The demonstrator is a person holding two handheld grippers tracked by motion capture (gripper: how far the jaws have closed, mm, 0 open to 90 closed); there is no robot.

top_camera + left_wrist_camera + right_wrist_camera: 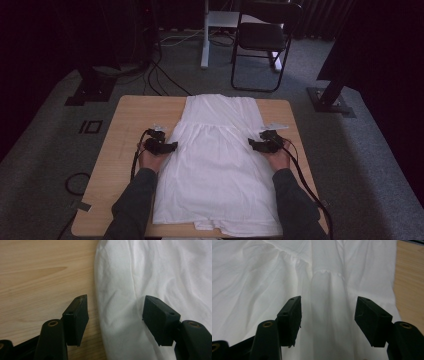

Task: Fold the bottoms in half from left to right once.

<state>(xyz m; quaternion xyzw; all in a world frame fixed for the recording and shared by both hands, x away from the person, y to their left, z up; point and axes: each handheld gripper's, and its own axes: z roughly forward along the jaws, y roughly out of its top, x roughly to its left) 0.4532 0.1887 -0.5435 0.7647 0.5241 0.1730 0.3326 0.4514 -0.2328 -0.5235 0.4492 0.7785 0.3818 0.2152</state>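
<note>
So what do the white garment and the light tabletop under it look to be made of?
White garment: thin woven fabric, probably cotton, matte; it shows soft creases and a gathered seam. Light tabletop: wood or wood-look laminate, smooth with a low sheen; grain lines and a knot show in the left gripper view.

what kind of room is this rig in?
Probably a lab or recording studio rather than a home: a wooden table on grey carpet, loose cables across the floor, black stand bases either side, dark curtains behind, and a folding chair. A white garment lies spread on the table.
</note>
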